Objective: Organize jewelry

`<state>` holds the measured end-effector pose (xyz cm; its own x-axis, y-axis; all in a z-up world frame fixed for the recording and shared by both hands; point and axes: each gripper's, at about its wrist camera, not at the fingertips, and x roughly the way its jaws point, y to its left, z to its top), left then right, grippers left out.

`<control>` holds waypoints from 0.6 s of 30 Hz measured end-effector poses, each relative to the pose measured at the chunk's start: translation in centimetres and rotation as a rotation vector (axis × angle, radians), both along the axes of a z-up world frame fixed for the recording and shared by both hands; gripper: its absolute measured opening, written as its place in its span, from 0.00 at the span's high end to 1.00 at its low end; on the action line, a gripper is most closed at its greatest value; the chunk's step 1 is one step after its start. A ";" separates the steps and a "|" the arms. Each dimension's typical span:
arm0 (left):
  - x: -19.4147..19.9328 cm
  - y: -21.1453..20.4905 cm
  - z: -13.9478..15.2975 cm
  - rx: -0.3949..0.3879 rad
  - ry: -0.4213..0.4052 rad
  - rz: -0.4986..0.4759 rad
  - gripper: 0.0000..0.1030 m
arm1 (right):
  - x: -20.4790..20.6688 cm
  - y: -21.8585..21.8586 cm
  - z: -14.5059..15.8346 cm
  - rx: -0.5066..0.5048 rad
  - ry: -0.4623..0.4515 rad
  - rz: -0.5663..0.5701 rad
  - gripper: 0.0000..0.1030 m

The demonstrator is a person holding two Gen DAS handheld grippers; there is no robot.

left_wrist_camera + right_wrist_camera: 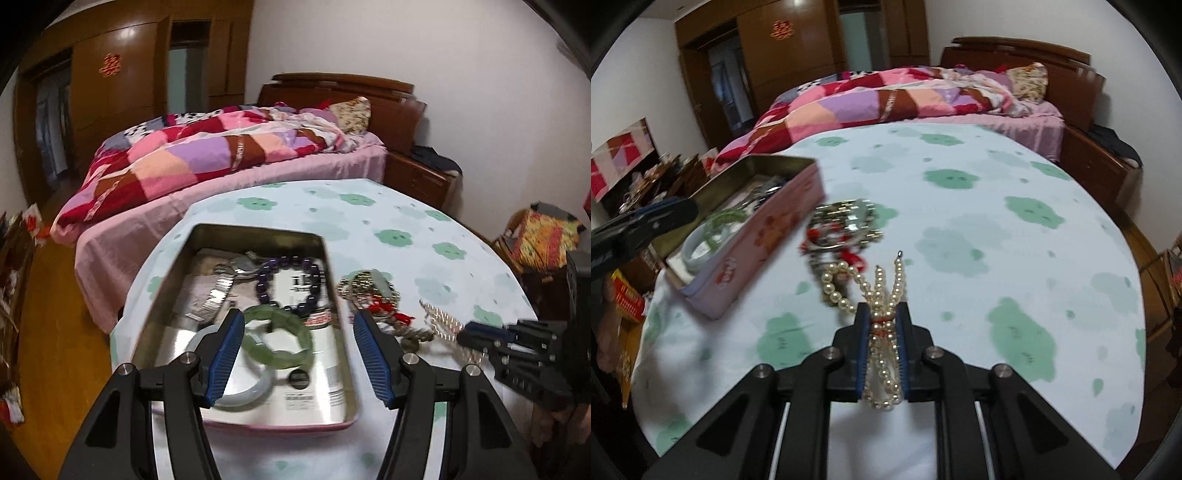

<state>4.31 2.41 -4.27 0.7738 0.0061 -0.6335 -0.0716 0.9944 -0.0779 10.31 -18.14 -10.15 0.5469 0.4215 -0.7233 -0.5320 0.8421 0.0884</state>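
An open metal tin (pixel 332 280) (pixel 768 236) with pink outer walls sits on the round table. Inside lie a green bangle (pixel 277 341), a pale bangle (pixel 251 395), a purple bead bracelet (pixel 288 282) and a metal watch band (pixel 218 295). My left gripper (pixel 299 334) hovers open over the tin's near end, nothing between its blue pads. In the right wrist view my right gripper (pixel 882 314) is shut on a pearl necklace (pixel 879 291), whose strands trail onto the cloth. A tangle of jewelry with red thread (pixel 846 229) (pixel 373 295) lies beside the tin.
The table wears a white cloth with green flower shapes (pixel 997 206). A bed with a patchwork quilt (pixel 207 155) stands behind it, a wooden wardrobe (pixel 110 74) beyond. Cluttered shelves (pixel 639 177) are at the left, a colourful bag (pixel 543 236) at the right.
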 end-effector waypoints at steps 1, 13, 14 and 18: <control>0.2 -0.5 0.1 0.010 0.000 -0.017 0.40 | 0.3 -0.3 0.0 0.000 -0.001 -0.011 0.85; 2.4 -5.5 -0.4 0.048 0.028 -0.137 0.40 | 2.3 -3.1 -0.6 0.031 0.019 -0.079 0.92; 2.3 -5.9 -0.4 0.044 0.027 -0.147 0.40 | 2.3 -3.1 -0.6 0.033 0.020 -0.079 0.86; 2.1 -7.2 -1.0 0.037 0.044 -0.172 0.40 | 2.0 -3.1 -0.5 0.039 0.013 -0.074 0.63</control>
<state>6.41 -4.76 -5.26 0.7373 -0.0997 -0.6682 0.0969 0.9944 -0.0414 12.34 -21.27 -10.60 0.5683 0.4080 -0.7146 -0.4670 0.8749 0.1281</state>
